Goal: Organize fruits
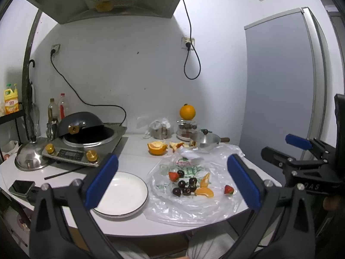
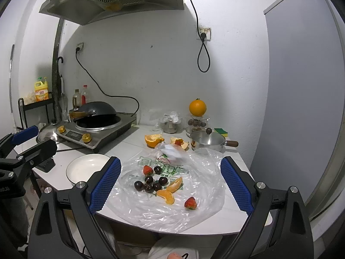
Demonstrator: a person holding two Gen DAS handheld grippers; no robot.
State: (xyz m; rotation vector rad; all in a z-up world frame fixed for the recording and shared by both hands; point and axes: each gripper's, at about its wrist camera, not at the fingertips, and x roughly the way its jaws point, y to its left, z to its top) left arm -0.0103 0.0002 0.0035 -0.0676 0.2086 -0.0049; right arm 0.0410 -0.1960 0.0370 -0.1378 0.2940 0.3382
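Both the left tongs (image 1: 172,179) and right tongs (image 2: 170,185) hang apart, empty, above the white worktop (image 2: 215,224). Nothing picked yet: dark cherries (image 2: 151,184), red strawberries (image 2: 190,202) and orange segments (image 2: 166,196) lie on crinkled clear plastic (image 2: 202,168); next, probably one goes to the empty white plate (image 1: 120,194).

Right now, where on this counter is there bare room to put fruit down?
The white plate is bare. A bare counter strip lies between the induction cooker and the plastic bag. The bag's middle is crowded with cherries, orange segments and strawberries; the back is cluttered around the small pot.
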